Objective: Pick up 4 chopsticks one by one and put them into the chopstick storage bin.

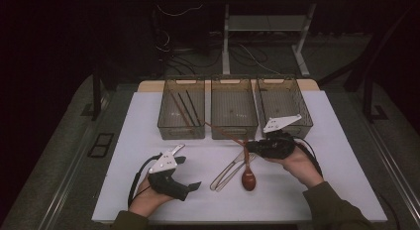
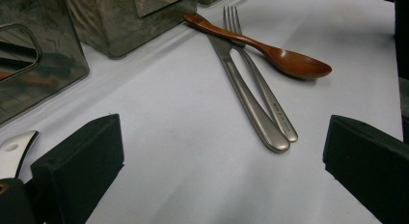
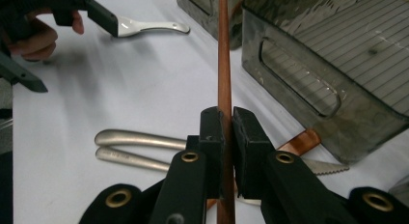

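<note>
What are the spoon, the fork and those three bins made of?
The spoon looks like wood with a smooth reddish-brown finish that catches a soft sheen. The fork looks like brushed steel: grey and matte-bright. The bins seem to be smoky see-through plastic, since the ribbed floors and the sticks show through the walls.

Slim brown chopstick (image 3: 223,64), clamped, tilted

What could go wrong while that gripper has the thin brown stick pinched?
1. The right gripper clamps the chopstick with most of its length sticking out, so it might swivel or slip from the pads.
2. Its far end lies close to the left bin and could catch the bin's wall instead of going in.
3. The spoon and fork lie just below the gripper and could get knocked.
</note>
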The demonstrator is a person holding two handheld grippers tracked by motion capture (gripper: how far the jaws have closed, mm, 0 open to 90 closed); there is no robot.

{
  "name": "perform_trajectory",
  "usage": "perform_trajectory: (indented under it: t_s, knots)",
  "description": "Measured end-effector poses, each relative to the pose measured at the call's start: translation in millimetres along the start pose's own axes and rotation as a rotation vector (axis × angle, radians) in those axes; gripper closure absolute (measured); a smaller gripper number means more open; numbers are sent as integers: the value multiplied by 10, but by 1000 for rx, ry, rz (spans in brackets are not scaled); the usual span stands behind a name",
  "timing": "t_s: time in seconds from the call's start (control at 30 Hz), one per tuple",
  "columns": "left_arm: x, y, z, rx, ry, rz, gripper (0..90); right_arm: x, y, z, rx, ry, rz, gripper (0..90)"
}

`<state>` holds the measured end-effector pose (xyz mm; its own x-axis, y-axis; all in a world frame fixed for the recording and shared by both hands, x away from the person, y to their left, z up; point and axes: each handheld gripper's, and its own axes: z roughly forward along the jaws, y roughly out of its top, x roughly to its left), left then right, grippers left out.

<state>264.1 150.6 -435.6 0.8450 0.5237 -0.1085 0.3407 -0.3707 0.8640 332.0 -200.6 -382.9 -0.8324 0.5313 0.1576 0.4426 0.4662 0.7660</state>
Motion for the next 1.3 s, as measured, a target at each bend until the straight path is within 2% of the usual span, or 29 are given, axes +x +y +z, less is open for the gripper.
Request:
perform_trajectory:
  t_s: [0.43, 0.67, 0.87, 1.3]
  knots:
    - [-3, 3, -7, -3, -2, 2, 1, 23, 270, 106, -38, -33, 10, 827]
    - [5, 6, -29, -11, -4, -3, 1, 9, 367, 239, -49, -42, 44, 827]
    - [12, 5, -37, -14, -3, -7, 1, 21, 443, 389, -57, -50, 50, 827]
    - [15, 7, -31, -13, -7, -6, 1, -49, 729, 591, -57, -91, 85, 826]
